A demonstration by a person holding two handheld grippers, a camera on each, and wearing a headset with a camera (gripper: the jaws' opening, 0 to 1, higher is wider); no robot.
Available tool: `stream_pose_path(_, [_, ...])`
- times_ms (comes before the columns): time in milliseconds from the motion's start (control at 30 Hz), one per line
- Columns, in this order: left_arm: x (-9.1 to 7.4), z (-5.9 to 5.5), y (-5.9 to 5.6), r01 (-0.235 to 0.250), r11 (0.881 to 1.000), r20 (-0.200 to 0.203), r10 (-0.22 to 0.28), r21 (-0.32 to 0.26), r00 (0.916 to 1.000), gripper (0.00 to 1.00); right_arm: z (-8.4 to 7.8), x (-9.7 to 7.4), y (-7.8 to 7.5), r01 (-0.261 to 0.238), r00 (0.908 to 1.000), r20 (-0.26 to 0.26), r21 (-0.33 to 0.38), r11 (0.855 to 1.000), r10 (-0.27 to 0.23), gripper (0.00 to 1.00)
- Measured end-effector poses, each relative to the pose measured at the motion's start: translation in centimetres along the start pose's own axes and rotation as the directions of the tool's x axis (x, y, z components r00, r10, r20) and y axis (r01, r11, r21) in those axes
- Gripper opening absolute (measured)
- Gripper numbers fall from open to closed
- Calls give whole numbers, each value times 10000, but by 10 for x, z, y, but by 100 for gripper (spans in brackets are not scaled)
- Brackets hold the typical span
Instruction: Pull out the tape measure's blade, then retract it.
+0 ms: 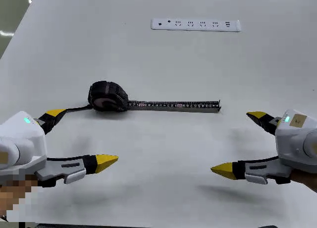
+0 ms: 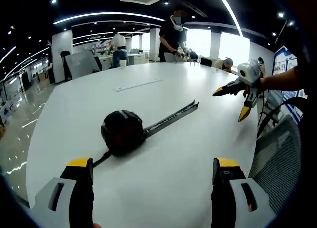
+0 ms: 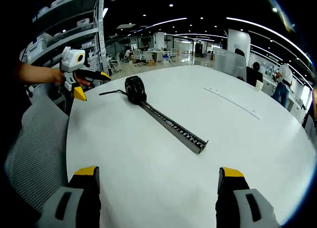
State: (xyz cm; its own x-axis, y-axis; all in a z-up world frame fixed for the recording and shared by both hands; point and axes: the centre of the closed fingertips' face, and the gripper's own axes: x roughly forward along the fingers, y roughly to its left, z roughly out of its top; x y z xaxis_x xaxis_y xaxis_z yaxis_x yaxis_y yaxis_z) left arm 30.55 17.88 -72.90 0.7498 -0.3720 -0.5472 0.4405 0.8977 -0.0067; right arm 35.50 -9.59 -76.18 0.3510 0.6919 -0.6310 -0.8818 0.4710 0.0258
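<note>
Black tape measure flat on the white table. Blade drawn out to the right of the case, straight and flat on the surface, markings facing up. Thin black strap trailing from the case's left side. Left gripper near the case, on its left and toward the person, jaws spread wide, farther tip close beside the strap. Right gripper well apart from the case, past the blade's tip and nearer the person, jaws likewise spread wide. White power strip well beyond the case.
</note>
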Motion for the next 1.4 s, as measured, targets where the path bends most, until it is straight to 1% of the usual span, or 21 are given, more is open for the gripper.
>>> stream_pose_path(67, [0, 0, 0, -182, 9998, 91, 182, -9, 9998, 99, 1, -1, 2, 79, 9999, 109, 204, 9998, -81, 99])
stream_pose_path(167, [-2, 0, -6, -232, 9994, 182, 237, -269, 9996, 99, 4, -2, 4, 400, 9987, 308, 169, 9991, -405, 99])
stream_pose_path(233, [-2, 0, -8, -373, 9986, 232, 381, -362, 9990, 99, 7, -3, 4, 613, 9969, 478, 349, 9975, -629, 99])
stream_pose_path(300, [-3, -1, -12, -299, 9985, 198, 308, -465, 9993, 99, 10, -4, 4, 746, 9949, 644, 552, 9957, -781, 99])
stream_pose_path(400, [-5, 1, -17, -312, 9985, 143, 319, -448, 9994, 99, 14, -5, 4, 1005, 9899, 906, 934, 9905, -1090, 99])
stream_pose_path(467, [-5, 4, -18, -389, 9980, 165, 398, -497, 9991, 99, 14, -6, 2, 1257, 9873, 832, 1094, 9860, -1351, 99])
stream_pose_path(500, [-6, 9, -19, -448, 9975, 234, 461, -540, 9987, 99, 15, -6, 2, 1386, 9848, 880, 1184, 9832, -1495, 99])
stream_pose_path(533, [-6, 11, -20, -491, 9972, 229, 504, -561, 9985, 99, 17, -7, 1, 1586, 9813, 893, 1279, 9790, -1707, 99])
stream_pose_path(567, [-6, 13, -20, -583, 9966, 218, 597, -583, 9980, 99, 20, -8, -1, 1845, 9747, 1019, 1362, 9733, -1990, 99])
stream_pose_path(633, [-8, 16, -20, -743, 9955, 194, 756, -595, 9970, 99, 23, -8, 3, 1784, 9743, 1109, 1535, 9719, -1963, 99])
stream_pose_path(667, [-9, 18, -21, -813, 9943, 222, 830, -684, 9963, 99, 26, -10, 3, 2013, 9689, 1138, 1544, 9673, -2198, 99])
stream_pose_path(700, [-10, 21, -20, -875, 9934, 275, 898, -746, 9956, 99, 28, -11, 5, 2037, 9681, 1156, 1543, 9668, -2224, 99])
stream_pose_path(800, [-14, 26, -20, -1181, 9854, 410, 1239, -1229, 9914, 99, 31, -11, 12, 2007, 9686, 1104, 1819, 9626, -2228, 99])
stream_pose_path(867, [-16, 29, -21, -1297, 9837, 441, 1361, -1249, 9897, 99, 34, -12, 16, 2035, 9676, 1111, 1887, 9607, -2268, 99])
stream_pose_path(933, [-16, 25, -18, -1598, 9806, 303, 1642, -1140, 9860, 99, 37, -13, 21, 2083, 9664, 1070, 2063, 9561, -2336, 99])
stream_pose_path(1033, [-18, 26, -16, -1843, 9740, 237, 1890, -1317, 9817, 99, 44, -15, 28, 2119, 9649, 1070, 2223, 9517, -2398, 99])
stream_pose_path(1067, [-19, 22, -16, -1957, 9702, 42, 1983, -1428, 9801, 99, 47, -16, 30, 2196, 9629, 1063, 2269, 9488, -2482, 99])
stream_pose_path(1133, [-19, 21, -17, -2028, 9699, 23, 2049, -1346, 9788, 99, 50, -17, 31, 2280, 9600, 1088, 2320, 9456, -2581, 99])
stream_pose_path(1167, [-20, 21, -15, -2241, 9664, 14, 2260, -1260, 9741, 99, 52, -18, 31, 2394, 9566, 1066, 2439, 9398, -2713, 99])
stream_pose_path(1267, [-21, 24, -17, -2353, 9624, 75, 2385, -1356, 9711, 99, 56, -19, 31, 2494, 9522, 1055, 2739, 9289, -2867, 99])
stream_pose_path(1400, [-18, 28, -24, -2247, 9646, 4, 2269, -1378, 9739, 99, 59, -22, 32, 2625, 9479, 1076, 2687, 9267, -2997, 99])
